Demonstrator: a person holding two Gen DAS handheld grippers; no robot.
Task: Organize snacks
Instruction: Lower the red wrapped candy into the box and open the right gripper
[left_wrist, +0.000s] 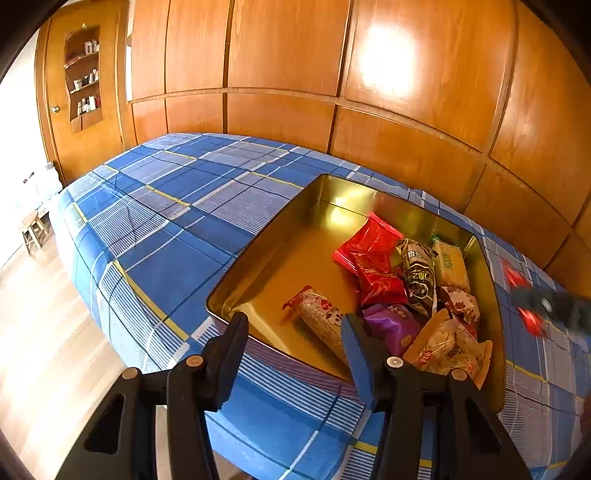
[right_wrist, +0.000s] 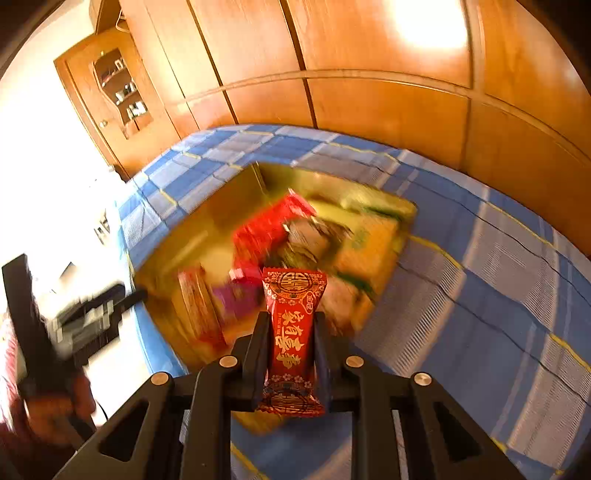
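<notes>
A gold tin (left_wrist: 258, 254) sits open on a bed (left_wrist: 166, 221) with a blue check cover. Wood panels (left_wrist: 288, 48) run behind the bed.

The snacks lie bunched at one end of the tin; the other end is bare gold. In the left view there are two red packs (left_wrist: 373, 258), one partly on top of the other. Just beside them is a dark pack (left_wrist: 419, 273) with pale letters, too small to read. Next to that, by the tin's wall, is a pale yellow pack (left_wrist: 450, 264) with green print. A purple pack (left_wrist: 393, 325) lies nearer the camera. A long speckled pack (left_wrist: 321, 314) with red ends lies apart from the pile, on the bare floor of the tin. A clear bag (left_wrist: 450, 347) with pale bits inside leans at the near corner.

The left claw (left_wrist: 295, 325) is partly open and holds nothing. Its tips hang over the near rim of the tin.

The right claw (right_wrist: 291, 321) is shut tight on a red candy (right_wrist: 293, 332), which stands on end between the fingers. The candy has gold Chinese writing down the front and a round gold sign at the top. It is held in the air above the near side of the tin, which looks blurred in this view.
</notes>
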